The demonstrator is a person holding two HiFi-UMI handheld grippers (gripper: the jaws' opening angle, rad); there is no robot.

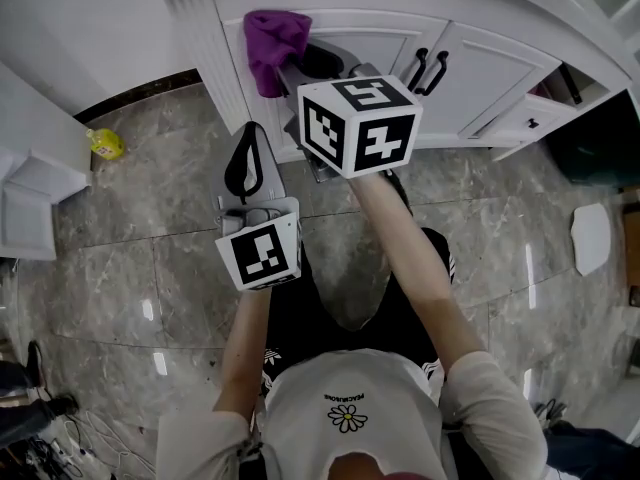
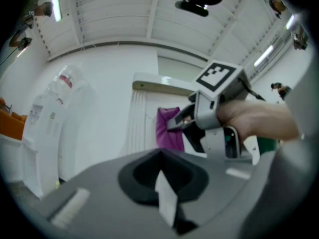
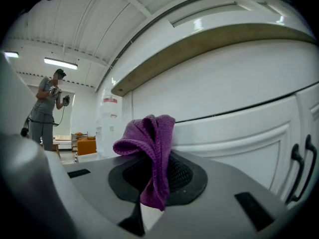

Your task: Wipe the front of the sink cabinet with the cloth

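A purple cloth (image 1: 272,43) is pinched in my right gripper (image 1: 300,65), which is shut on it. The cloth is bunched up at the upper left corner of the white sink cabinet's left door (image 1: 385,43); I cannot tell whether it touches the door. In the right gripper view the cloth (image 3: 152,148) hangs out over the jaws of the right gripper (image 3: 155,185), with the door panel (image 3: 239,143) right behind it. My left gripper (image 1: 246,168) is lower and to the left, shut and holding nothing. In the left gripper view the left gripper (image 2: 161,171) points towards the cloth (image 2: 168,131).
Black door handles (image 1: 428,70) sit in the middle of the cabinet, and a drawer knob (image 1: 533,123) is further right. A fluted pilaster (image 1: 205,38) edges the cabinet on the left. A yellow object (image 1: 105,145) lies on the marble floor. A person (image 3: 47,108) stands far off.
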